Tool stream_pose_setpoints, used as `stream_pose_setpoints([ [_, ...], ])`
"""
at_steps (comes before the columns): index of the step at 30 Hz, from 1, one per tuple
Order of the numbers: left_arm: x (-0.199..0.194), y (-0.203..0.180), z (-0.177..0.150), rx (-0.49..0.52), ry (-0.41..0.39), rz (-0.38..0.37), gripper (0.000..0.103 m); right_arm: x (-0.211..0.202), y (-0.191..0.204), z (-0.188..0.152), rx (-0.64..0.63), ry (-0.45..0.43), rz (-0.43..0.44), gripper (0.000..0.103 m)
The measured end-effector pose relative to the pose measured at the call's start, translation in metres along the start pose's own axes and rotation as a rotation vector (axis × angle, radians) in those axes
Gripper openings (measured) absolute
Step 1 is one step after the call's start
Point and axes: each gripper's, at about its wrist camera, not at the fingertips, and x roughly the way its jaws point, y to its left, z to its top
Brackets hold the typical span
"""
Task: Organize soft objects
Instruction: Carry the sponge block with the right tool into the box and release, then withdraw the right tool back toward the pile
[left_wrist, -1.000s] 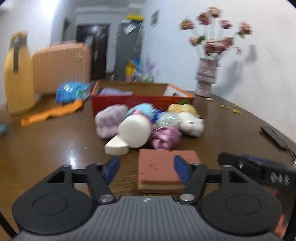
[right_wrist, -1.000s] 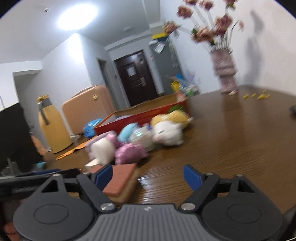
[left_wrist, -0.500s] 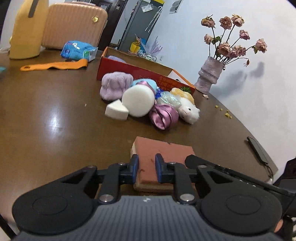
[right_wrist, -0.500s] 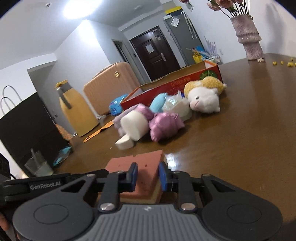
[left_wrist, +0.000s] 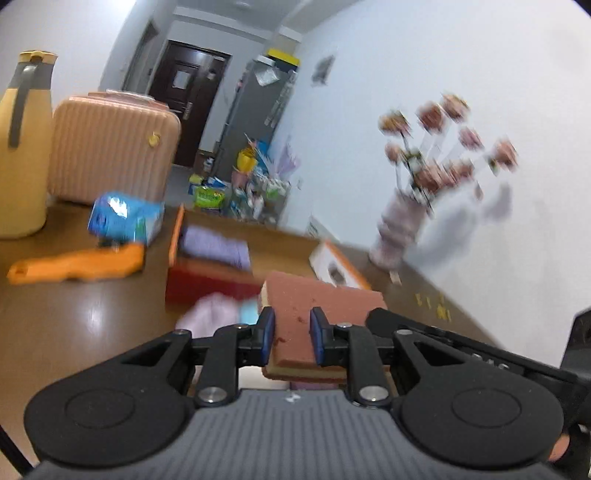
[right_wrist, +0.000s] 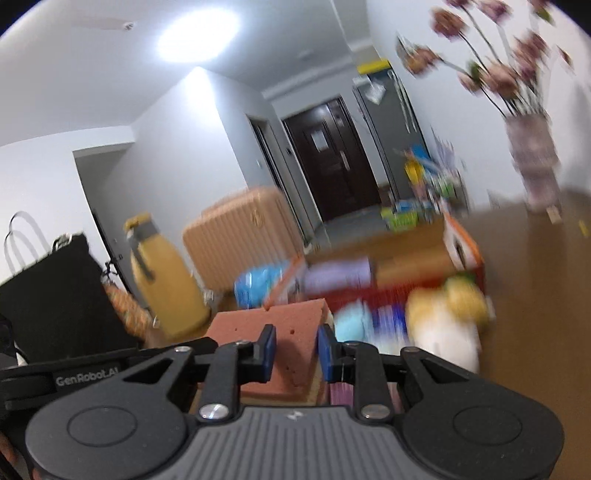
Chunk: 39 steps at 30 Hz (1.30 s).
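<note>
Both grippers are shut on the same red-brown sponge with a yellow underside (left_wrist: 321, 299), held in the air above the table. My left gripper (left_wrist: 291, 334) pinches its near edge. My right gripper (right_wrist: 295, 349) pinches the sponge (right_wrist: 269, 317) from the other side. Ahead stands an open red cardboard box (left_wrist: 207, 284) with a folded lilac cloth (left_wrist: 218, 247) inside; the box also shows in the right wrist view (right_wrist: 461, 258). Soft toys lie in front of it: a lilac plush (left_wrist: 210, 314) and a white and yellow plush (right_wrist: 447, 325).
A yellow thermos (left_wrist: 22, 147), a peach suitcase (left_wrist: 110, 147), a blue packet (left_wrist: 125, 218) and an orange tool (left_wrist: 77, 264) are at the left. A vase of dried flowers (left_wrist: 399, 229) stands at the right by the wall. A black bag (right_wrist: 51, 295) is at far left.
Both grippers, shut on the sponge, have lifted it off the table and carried it forward towards the red box. The view is blurred by the motion.
</note>
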Motion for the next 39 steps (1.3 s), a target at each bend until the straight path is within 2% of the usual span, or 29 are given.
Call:
stream_pose_setpoints([
  [3, 0.046, 0.021, 0.049, -0.045, 0.013, 0.007, 0.02, 0.058, -0.008, 0.051, 0.015, 0.006, 0.019, 0.023],
  [7, 0.117, 0.059, 0.081, -0.11, 0.087, 0.069, 0.02, 0.15, -0.028, 0.082, 0.056, 0.117, 0.009, 0.022],
  [12, 0.177, 0.09, 0.076, -0.086, 0.174, 0.144, 0.021, 0.239, -0.048, 0.077, 0.067, 0.246, -0.041, 0.022],
  [17, 0.194, 0.1, 0.062, 0.0, 0.216, 0.172, 0.024, 0.279, -0.052, 0.053, 0.003, 0.357, -0.058, 0.024],
  [18, 0.193, 0.1, 0.061, 0.009, 0.213, 0.18, 0.032, 0.285, -0.054, 0.051, 0.006, 0.387, -0.056, 0.025],
  [19, 0.192, 0.099, 0.06, 0.019, 0.205, 0.188, 0.032, 0.289, -0.055, 0.048, 0.008, 0.408, -0.049, 0.025],
  [22, 0.18, 0.089, 0.06, 0.073, 0.172, 0.221, 0.035, 0.288, -0.054, 0.042, -0.009, 0.418, -0.05, 0.027],
  [24, 0.169, 0.085, 0.064, 0.089, 0.155, 0.236, 0.041, 0.28, -0.053, 0.045, -0.011, 0.402, -0.052, 0.028],
  [26, 0.153, 0.079, 0.072, 0.096, 0.134, 0.243, 0.042, 0.266, -0.048, 0.054, -0.016, 0.376, -0.05, 0.029],
  [28, 0.132, 0.073, 0.078, 0.113, 0.097, 0.255, 0.048, 0.241, -0.04, 0.066, -0.049, 0.333, -0.048, 0.033],
  [30, 0.108, 0.065, 0.079, 0.144, 0.058, 0.284, 0.061, 0.214, -0.033, 0.076, -0.081, 0.288, -0.054, 0.039],
  [32, 0.085, 0.056, 0.074, 0.194, 0.022, 0.328, 0.064, 0.184, -0.03, 0.085, -0.117, 0.247, -0.068, 0.044],
  [34, 0.062, 0.048, 0.066, 0.235, -0.008, 0.364, 0.072, 0.154, -0.031, 0.089, -0.141, 0.213, -0.087, 0.051],
  [35, 0.052, 0.045, 0.062, 0.242, -0.02, 0.373, 0.077, 0.14, -0.034, 0.091, -0.149, 0.197, -0.105, 0.052],
  [39, 0.009, 0.034, 0.045, 0.261, -0.06, 0.402, 0.086, 0.09, -0.042, 0.089, -0.168, 0.135, -0.194, 0.06],
])
